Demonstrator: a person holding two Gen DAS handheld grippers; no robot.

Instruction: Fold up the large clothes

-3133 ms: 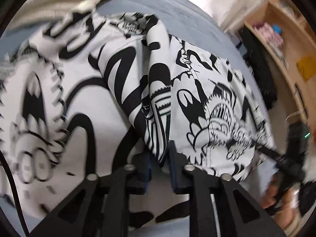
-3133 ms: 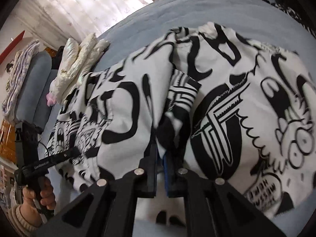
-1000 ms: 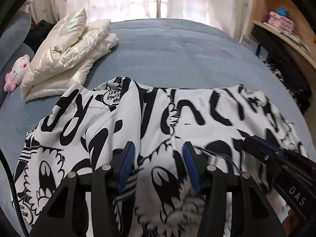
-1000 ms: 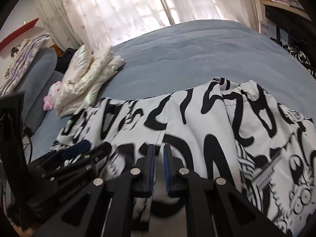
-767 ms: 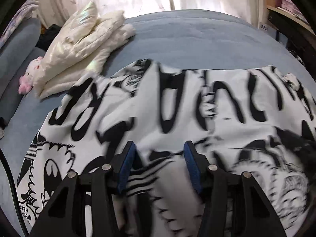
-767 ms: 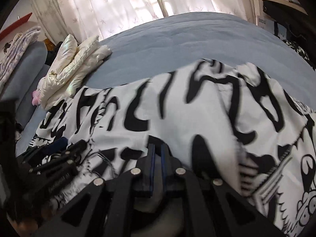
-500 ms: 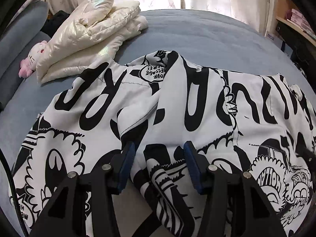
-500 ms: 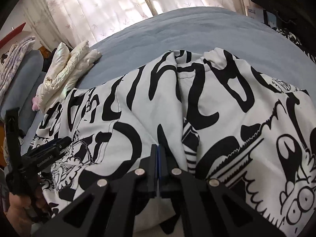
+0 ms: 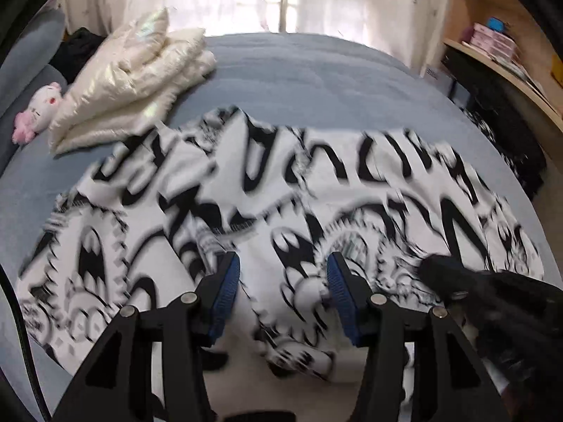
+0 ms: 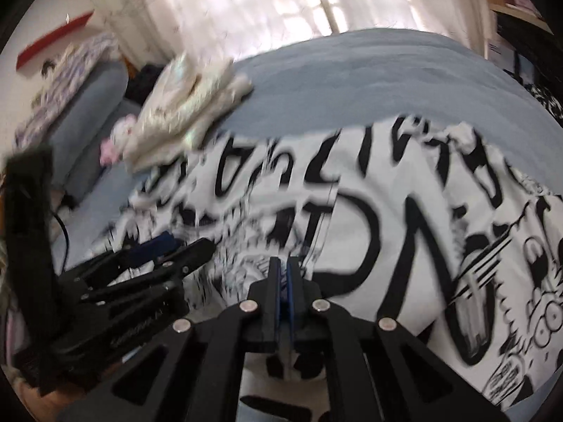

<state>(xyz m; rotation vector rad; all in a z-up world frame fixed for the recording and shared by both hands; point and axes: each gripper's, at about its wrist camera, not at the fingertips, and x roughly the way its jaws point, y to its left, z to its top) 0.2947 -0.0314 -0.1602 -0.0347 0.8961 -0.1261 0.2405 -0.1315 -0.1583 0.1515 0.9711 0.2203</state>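
Note:
A large white garment with black cartoon print [image 9: 267, 190] lies spread on a blue-grey bed [image 9: 316, 81]; it also shows in the right wrist view [image 10: 404, 211]. My left gripper [image 9: 283, 270] is open just above the garment's near middle, with nothing between its blue pads [image 9: 225, 285]. My right gripper [image 10: 283, 274] has its jaws pressed together over the garment's near edge; whether cloth is pinched between them is blurred. The left gripper's fingers [image 10: 165, 249] appear at the left of the right wrist view, and the right gripper's body [image 9: 492, 299] at the lower right of the left wrist view.
A folded cream puffer jacket [image 9: 130, 77] lies at the bed's far left, beside a pink and white plush toy [image 9: 37, 109] and a grey headboard [image 10: 88, 112]. Curtained windows stand behind. A wooden shelf with books [image 9: 499, 49] is at the right.
My left gripper has let go of the garment and opened wide. The garment has dropped flat on the bed. Both grippers have moved toward each other over its near edge; both views are motion-blurred.

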